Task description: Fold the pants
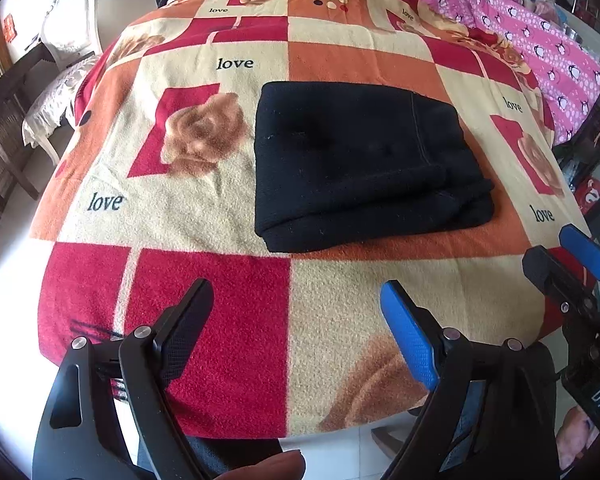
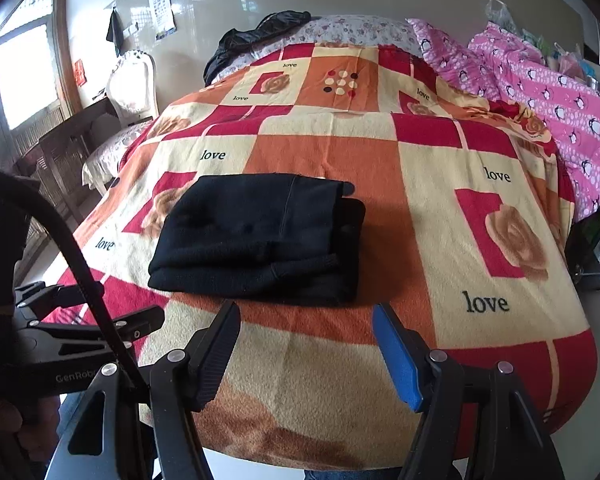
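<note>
- Black knit pants, folded into a compact multi-layer rectangle, lying near the middle of the red, orange and cream checked fleece blanket printed with roses and "love".
- Handling, judged: soft, limp, light; thick stacked layers likely to slump or slide apart if lifted by one edge. Best taken at the rounded fold on the near side, both corners together.
- Left gripper: jaws apart, empty, well short of the pants.
- Right gripper: jaws apart, empty, near the pants' front edge.
- Obscured: waistband and leg ends lost in the black; layer count unclear; underside hidden.
</note>
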`<state>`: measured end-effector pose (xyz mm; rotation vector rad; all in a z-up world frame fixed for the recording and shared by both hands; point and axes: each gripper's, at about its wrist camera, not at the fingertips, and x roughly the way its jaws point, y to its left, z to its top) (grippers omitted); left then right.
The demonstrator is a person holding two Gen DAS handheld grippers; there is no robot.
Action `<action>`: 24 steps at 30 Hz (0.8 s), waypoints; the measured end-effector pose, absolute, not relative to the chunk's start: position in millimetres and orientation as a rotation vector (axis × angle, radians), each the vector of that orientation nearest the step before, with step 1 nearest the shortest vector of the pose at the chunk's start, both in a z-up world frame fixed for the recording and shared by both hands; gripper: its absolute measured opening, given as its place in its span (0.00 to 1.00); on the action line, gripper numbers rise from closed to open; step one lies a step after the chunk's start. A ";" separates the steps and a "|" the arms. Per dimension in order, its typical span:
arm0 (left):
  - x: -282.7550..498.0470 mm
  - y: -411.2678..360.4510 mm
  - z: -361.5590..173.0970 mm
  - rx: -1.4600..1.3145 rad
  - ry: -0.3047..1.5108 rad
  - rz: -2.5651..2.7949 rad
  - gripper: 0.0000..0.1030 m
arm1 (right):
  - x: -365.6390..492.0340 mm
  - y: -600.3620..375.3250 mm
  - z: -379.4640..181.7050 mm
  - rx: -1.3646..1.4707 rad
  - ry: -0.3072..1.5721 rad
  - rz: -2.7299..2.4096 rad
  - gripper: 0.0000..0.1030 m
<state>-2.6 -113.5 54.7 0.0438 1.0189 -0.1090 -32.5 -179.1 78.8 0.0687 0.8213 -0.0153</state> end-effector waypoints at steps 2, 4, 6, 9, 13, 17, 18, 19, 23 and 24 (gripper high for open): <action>-2.7 -112.4 54.4 0.036 1.022 -0.108 0.83 | -34.6 -178.9 78.1 0.077 0.817 -0.006 0.65; -3.7 -111.0 55.3 0.032 1.019 -0.104 0.83 | -35.8 -178.3 78.3 0.075 0.816 -0.010 0.65; -4.1 -110.7 55.3 0.031 1.020 -0.105 0.83 | -35.6 -177.7 80.0 0.072 0.814 -0.010 0.65; -6.3 -111.2 54.8 0.042 1.019 -0.100 0.83 | -37.0 -177.8 82.4 0.077 0.808 -0.007 0.65; -6.8 -110.8 51.8 0.041 1.034 -0.093 0.83 | -37.6 -175.7 82.4 0.066 0.818 0.005 0.65; -10.3 -111.5 53.7 0.044 1.024 -0.093 0.83 | -40.0 -175.5 87.5 0.067 0.798 0.007 0.65; -10.8 -112.0 54.1 0.046 1.022 -0.093 0.83 | -40.6 -175.3 88.9 0.071 0.792 0.008 0.65; -11.2 -112.3 54.6 0.049 1.020 -0.092 0.83 | -41.0 -174.5 89.6 0.071 0.790 0.011 0.65; -11.6 -112.3 56.1 0.050 1.016 -0.092 0.83 | -41.4 -169.6 91.3 0.051 0.790 0.015 0.65; -11.6 -112.3 56.1 0.049 1.015 -0.093 0.83 | -41.2 -168.5 91.4 0.048 0.791 0.017 0.65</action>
